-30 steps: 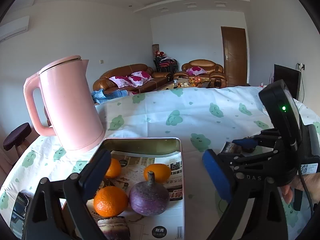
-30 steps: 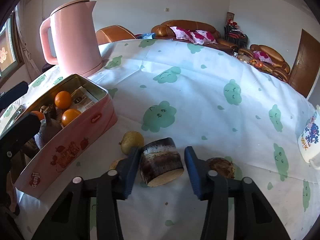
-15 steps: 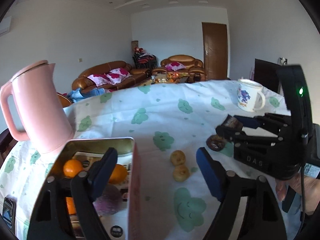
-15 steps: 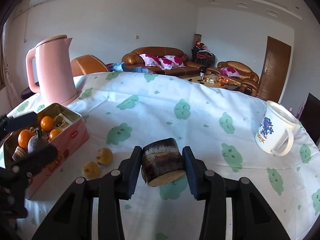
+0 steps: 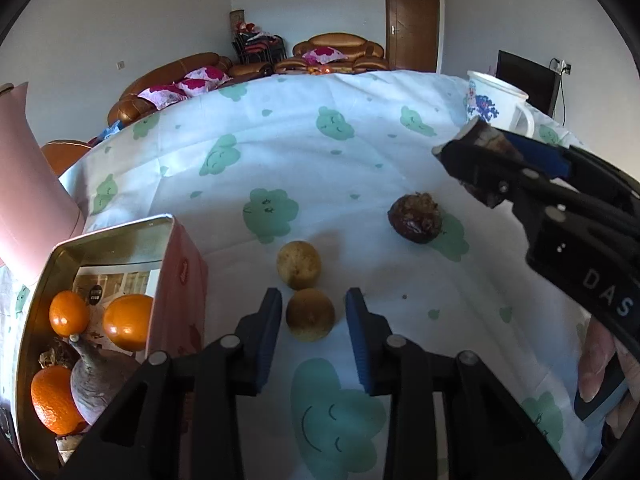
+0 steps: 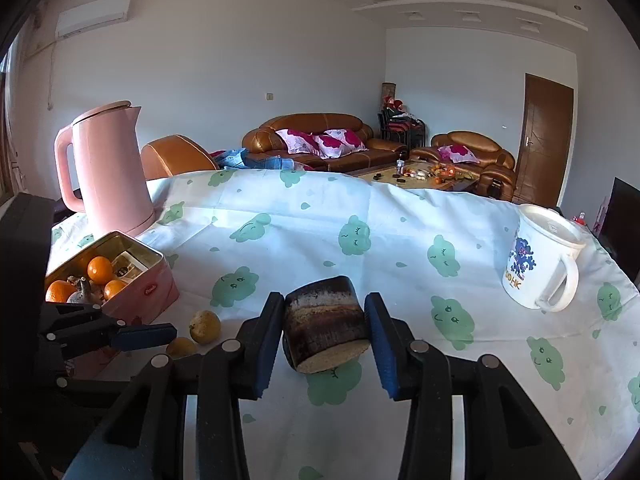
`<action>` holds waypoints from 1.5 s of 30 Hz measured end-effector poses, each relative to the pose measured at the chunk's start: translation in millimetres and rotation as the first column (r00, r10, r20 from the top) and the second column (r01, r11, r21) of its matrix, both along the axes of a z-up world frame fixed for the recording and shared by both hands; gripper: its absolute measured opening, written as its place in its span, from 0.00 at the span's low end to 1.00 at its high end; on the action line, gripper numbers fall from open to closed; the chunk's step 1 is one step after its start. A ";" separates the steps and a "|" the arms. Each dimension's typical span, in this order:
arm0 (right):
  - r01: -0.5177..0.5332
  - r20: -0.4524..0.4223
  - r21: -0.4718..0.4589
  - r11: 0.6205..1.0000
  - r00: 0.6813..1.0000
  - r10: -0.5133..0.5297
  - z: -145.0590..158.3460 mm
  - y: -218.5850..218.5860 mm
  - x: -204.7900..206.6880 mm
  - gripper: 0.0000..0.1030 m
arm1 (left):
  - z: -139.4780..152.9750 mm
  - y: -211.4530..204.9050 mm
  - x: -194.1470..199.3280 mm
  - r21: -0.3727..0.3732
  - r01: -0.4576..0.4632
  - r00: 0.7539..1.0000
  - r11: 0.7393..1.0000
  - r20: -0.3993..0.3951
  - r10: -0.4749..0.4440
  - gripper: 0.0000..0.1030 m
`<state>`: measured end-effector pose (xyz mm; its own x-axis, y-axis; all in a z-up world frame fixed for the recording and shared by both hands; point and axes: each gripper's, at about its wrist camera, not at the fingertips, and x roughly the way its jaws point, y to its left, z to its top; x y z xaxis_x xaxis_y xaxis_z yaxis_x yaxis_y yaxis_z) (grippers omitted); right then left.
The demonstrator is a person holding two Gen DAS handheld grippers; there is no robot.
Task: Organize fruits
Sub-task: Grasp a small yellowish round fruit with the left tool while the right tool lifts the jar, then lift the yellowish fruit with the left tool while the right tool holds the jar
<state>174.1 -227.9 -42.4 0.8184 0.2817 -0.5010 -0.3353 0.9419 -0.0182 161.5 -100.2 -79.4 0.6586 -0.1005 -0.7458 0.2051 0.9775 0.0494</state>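
From my left camera the pink kettle (image 5: 24, 184) is cut off at the edge. The tin (image 5: 120, 228) holds 3 oranges (image 5: 128, 322). My left gripper (image 5: 314, 316) has just been closing around the nearer of 2 yellow fruits (image 5: 310, 319), gaps still showing. A dark fruit (image 5: 416, 218) lies on the cloud-print bench (image 5: 280, 140). My right gripper (image 6: 325, 322) clamps a brown chunk (image 6: 325, 320). Sofas (image 6: 316, 140) behind.

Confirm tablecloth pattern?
The tablecloth is white with green smiling cloud shapes and small green drops; clearest in the right wrist view.
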 end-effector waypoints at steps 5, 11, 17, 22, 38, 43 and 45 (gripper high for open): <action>-0.008 -0.004 0.011 1.000 1.000 0.008 -0.5 -1.7 0.4 0.42 | -6.3 0.6 8.6 -0.016 -0.003 0.999 1.000 -0.048 0.002 0.32; -0.015 0.003 0.039 0.999 1.000 0.015 0.7 -6.4 -1.2 0.42 | -4.9 -1.1 7.3 -0.014 0.013 0.999 1.000 -0.032 -0.014 0.26; -0.024 0.036 0.039 0.999 0.999 0.022 3.2 -5.8 -7.7 0.42 | 7.3 1.8 -3.3 -0.035 0.021 0.998 0.999 0.052 -0.019 0.26; -0.024 0.054 0.039 0.999 0.998 0.022 4.3 -6.2 -10.8 0.42 | 15.6 6.1 -9.4 -0.053 0.016 0.994 0.998 0.109 -0.010 0.26; -0.035 0.111 0.041 0.999 0.993 0.030 9.2 -6.1 -20.8 0.42 | 31.6 14.0 -28.9 -0.079 0.000 0.968 0.997 0.248 0.020 0.26; -0.035 0.125 0.041 0.999 0.992 0.030 9.7 -7.1 -23.6 0.42 | 34.1 14.6 -34.0 -0.076 -0.008 0.960 0.997 0.279 0.029 0.26; -0.035 0.129 0.041 0.999 0.991 0.030 10.0 -7.0 -24.4 0.42 | 35.3 15.0 -36.0 -0.075 -0.011 0.956 0.997 0.290 0.032 0.26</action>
<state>149.8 -234.9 -32.4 0.8653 0.3281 -0.3789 -0.3631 0.9315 -0.0226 125.5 -85.2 -44.1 0.8486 -0.1297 -0.5128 0.1709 0.9847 0.0337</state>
